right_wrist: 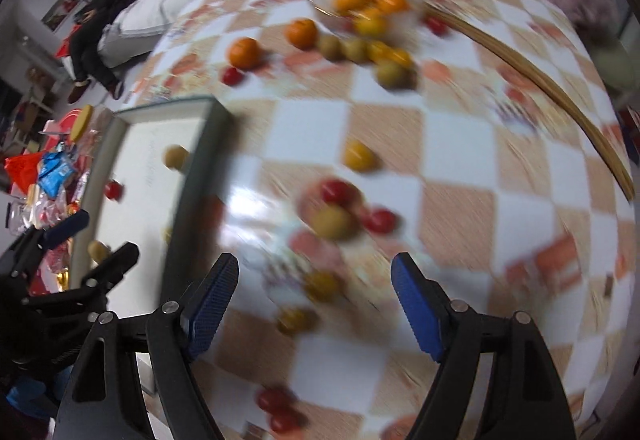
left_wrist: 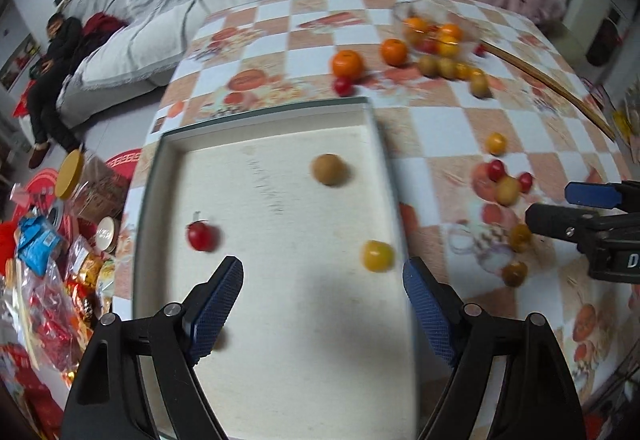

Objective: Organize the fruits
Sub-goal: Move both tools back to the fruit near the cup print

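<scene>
A white tray [left_wrist: 280, 360] lies on the checkered table. In it are a brown fruit [left_wrist: 328, 169], a red tomato [left_wrist: 201, 236] and a yellow tomato [left_wrist: 377, 256]. My left gripper [left_wrist: 322, 292] is open and empty above the tray. My right gripper [right_wrist: 314, 294] is open and empty over the table, right of the tray [right_wrist: 148, 175]; it also shows in the left wrist view [left_wrist: 560, 207]. Loose fruits lie ahead of it: a brown one [right_wrist: 332, 222], red tomatoes [right_wrist: 338, 189], a yellow one [right_wrist: 359, 155], two dark yellow ones [right_wrist: 322, 286].
A glass bowl [left_wrist: 432, 27] with oranges and small fruits sits at the far side; two oranges [left_wrist: 347, 63] and several small fruits lie beside it. A bamboo strip [left_wrist: 552, 83] curves along the right. Snack bags [left_wrist: 48, 280] are on the left. A person [left_wrist: 52, 71] sits by the sofa.
</scene>
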A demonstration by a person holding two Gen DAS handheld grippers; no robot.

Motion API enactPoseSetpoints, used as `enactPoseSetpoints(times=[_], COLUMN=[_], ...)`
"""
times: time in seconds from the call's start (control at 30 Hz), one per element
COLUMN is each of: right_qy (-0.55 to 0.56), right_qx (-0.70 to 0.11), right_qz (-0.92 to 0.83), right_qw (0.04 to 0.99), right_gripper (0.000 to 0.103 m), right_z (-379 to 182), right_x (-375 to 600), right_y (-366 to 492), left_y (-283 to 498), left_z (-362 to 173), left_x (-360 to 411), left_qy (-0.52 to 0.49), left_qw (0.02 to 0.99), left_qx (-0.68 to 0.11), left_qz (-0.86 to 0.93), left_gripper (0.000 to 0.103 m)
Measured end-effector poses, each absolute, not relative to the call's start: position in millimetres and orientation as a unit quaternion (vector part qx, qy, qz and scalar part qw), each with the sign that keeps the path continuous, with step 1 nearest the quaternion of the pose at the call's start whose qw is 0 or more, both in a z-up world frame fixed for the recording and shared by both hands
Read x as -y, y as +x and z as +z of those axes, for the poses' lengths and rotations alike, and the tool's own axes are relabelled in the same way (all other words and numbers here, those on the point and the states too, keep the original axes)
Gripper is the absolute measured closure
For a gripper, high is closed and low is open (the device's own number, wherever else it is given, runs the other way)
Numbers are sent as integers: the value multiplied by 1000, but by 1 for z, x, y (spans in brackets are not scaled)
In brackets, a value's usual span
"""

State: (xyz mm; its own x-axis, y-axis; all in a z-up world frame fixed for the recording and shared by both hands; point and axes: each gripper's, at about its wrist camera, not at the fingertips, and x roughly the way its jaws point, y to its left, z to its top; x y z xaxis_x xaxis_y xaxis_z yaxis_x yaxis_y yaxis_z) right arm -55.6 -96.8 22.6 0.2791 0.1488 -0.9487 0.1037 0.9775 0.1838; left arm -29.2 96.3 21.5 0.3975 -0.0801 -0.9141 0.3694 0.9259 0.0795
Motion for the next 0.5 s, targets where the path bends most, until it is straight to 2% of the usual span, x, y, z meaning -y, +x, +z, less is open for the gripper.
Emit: enactPoseSetpoints(times=[0.5], right_qy=[119], right_qx=[-606], right_qz=[-26], right_qw=[786], right_gripper=[21], right_z=[4], right_x=[151], right_y=[-71], left_y=[-66], left_z=[9], left_x=[-16], left_qy=[144], left_qw=[800], left_qx=[-544], left_qz=[-207], left_gripper=[20])
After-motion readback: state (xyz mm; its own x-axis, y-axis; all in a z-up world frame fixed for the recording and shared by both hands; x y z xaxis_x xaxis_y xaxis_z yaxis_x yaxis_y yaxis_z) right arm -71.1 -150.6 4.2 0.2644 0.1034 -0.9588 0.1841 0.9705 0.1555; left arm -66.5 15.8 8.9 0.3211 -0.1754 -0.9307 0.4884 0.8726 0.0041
